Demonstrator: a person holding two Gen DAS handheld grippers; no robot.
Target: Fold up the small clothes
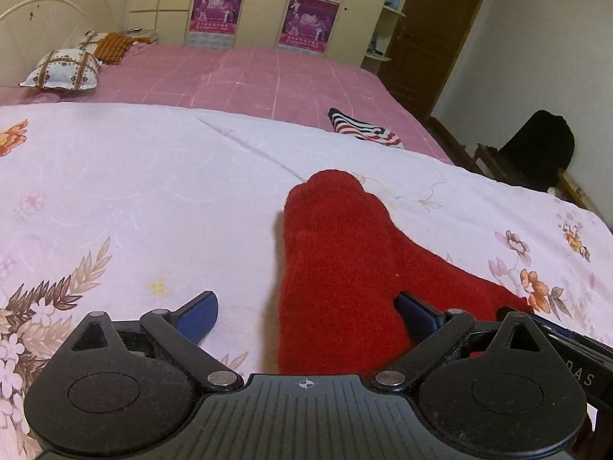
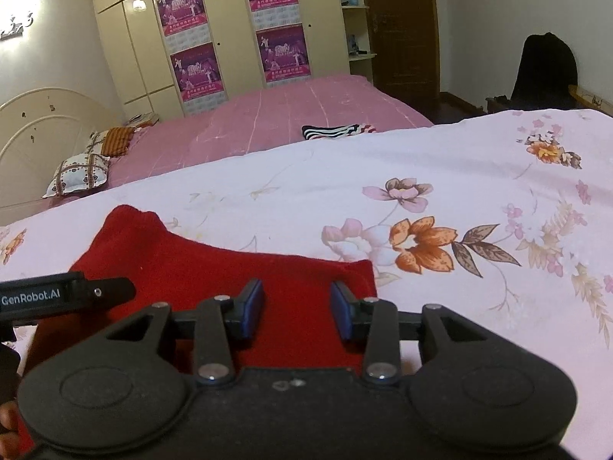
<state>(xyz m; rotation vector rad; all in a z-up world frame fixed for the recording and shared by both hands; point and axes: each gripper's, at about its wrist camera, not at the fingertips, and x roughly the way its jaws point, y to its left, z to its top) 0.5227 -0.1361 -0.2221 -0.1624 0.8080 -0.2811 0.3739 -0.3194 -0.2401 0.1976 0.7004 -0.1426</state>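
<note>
Left gripper [image 1: 306,316], frame bottom: jaws wide, nothing pinched. Right gripper [image 2: 297,308]: jaws part open over cloth, no grip I can confirm. Red garment [image 1: 337,268] flat on floral bedspread [image 1: 134,176], lower centre. I'd pinch near hem at both corners, lift evenly. Open bedspread upper left; striped cloth [image 1: 364,128] well apart.

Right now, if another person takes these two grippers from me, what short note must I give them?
Left gripper: open wide, low over the near end of the red garment, gripping nothing.
Right gripper: jaws partly open over the same garment, pads apart, not pinching it.
The red garment lies on the floral sheet, partly bunched, fold not finished.
A striped garment waits farther back on the pink bedspread.
Left: finish the red one, then the striped one.
</note>
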